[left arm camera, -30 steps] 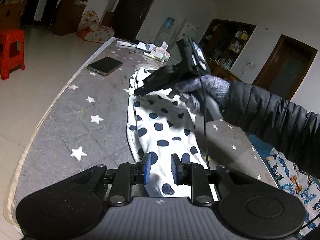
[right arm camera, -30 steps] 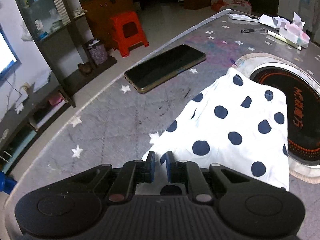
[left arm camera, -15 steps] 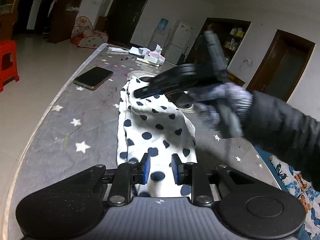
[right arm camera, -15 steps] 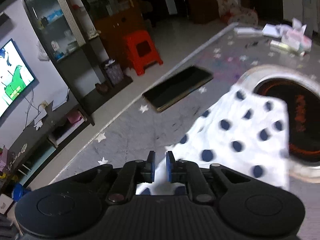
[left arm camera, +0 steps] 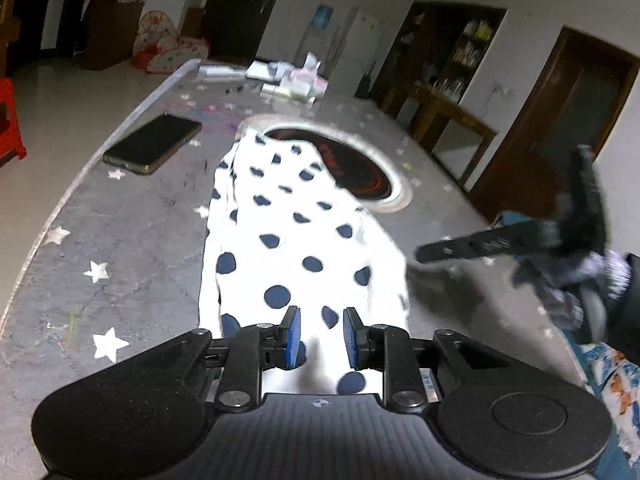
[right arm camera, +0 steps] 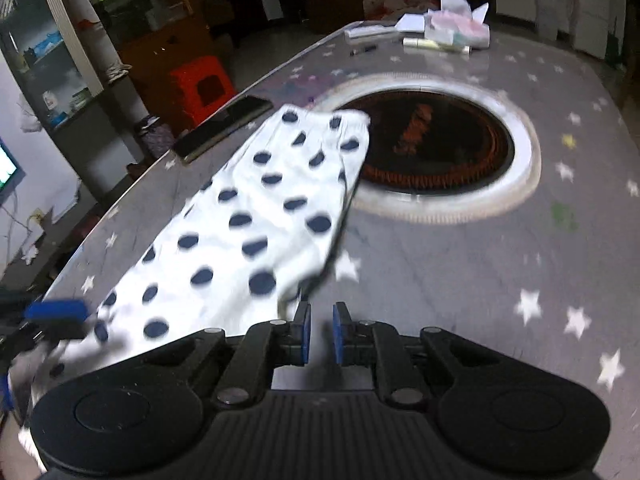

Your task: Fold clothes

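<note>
1. Left gripper (left arm camera: 318,336): pads stood apart with a gap between them, nothing pinched; the near end of the garment lay directly ahead of and beneath the gap.
2. Right gripper (right arm camera: 318,334): pads close together with a narrow gap, nothing between them; the garment's near right corner lay just ahead and to its left.
3. Polka-dot garment (left arm camera: 296,236): a long narrow strip on the table, running away from both grippers, its far end overlapping the rim of the round inset burner (right arm camera: 436,144).
4. Change, 1 second span: the right gripper, formerly over the strip's far end, had swung off to the strip's right side and now hung above bare table (right arm camera: 460,264). The left gripper had moved nearer the strip's near end. Judgement: the lengthwise fold looked complete and released; a crosswise fold of the strip probably remained.
5. Edges: the strip's left long edge ran straight; the right edge bulged slightly near the right gripper.
6. Open room: bare starred cloth right of the right gripper; left of the left gripper, a phone (left arm camera: 154,144) near the table edge. Papers and tissues (right arm camera: 448,26) lay far ahead.
</note>
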A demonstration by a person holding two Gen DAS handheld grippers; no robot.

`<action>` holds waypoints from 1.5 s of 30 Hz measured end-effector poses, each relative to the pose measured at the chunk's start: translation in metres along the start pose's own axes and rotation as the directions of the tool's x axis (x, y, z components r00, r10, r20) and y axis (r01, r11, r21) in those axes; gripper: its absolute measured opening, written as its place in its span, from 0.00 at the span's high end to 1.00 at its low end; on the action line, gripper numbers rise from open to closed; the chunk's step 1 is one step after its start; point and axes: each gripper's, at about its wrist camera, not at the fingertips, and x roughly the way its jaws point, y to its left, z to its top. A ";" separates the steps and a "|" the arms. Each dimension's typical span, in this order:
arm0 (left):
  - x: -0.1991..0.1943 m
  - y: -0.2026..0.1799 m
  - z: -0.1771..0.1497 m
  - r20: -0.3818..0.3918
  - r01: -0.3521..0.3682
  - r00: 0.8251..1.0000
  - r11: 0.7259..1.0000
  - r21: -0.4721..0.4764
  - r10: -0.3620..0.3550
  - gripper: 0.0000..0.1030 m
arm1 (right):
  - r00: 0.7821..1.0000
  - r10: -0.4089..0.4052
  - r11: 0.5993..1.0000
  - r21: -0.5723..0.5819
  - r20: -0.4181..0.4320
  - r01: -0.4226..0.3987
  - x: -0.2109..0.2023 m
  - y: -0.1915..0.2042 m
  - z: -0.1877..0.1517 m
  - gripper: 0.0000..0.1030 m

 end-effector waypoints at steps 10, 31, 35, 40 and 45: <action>0.019 0.009 -0.001 -0.054 -0.094 0.994 0.995 -0.020 0.093 0.75 | 0.988 0.156 0.987 -0.029 0.019 -0.155 0.011 0.002 -0.021 0.73; 0.027 0.015 -0.004 -0.059 -0.203 0.977 0.979 0.029 0.204 0.75 | 0.997 0.066 0.996 -0.066 0.031 -0.064 -0.001 0.004 -0.041 0.96; 0.017 0.010 0.000 -0.028 -0.192 0.981 0.980 0.045 0.194 0.75 | 0.994 0.054 0.997 -0.066 0.090 -0.048 -0.015 0.005 -0.036 0.90; 0.024 -0.002 0.009 -0.009 -0.151 0.988 0.987 0.060 0.152 0.76 | 0.989 0.080 0.992 -0.102 0.120 -0.068 -0.020 0.020 -0.026 0.87; 0.045 -0.003 0.005 -0.058 -0.156 0.985 0.983 0.092 0.162 0.76 | 0.991 0.125 0.975 -0.194 0.053 -0.112 -0.005 0.048 -0.034 0.77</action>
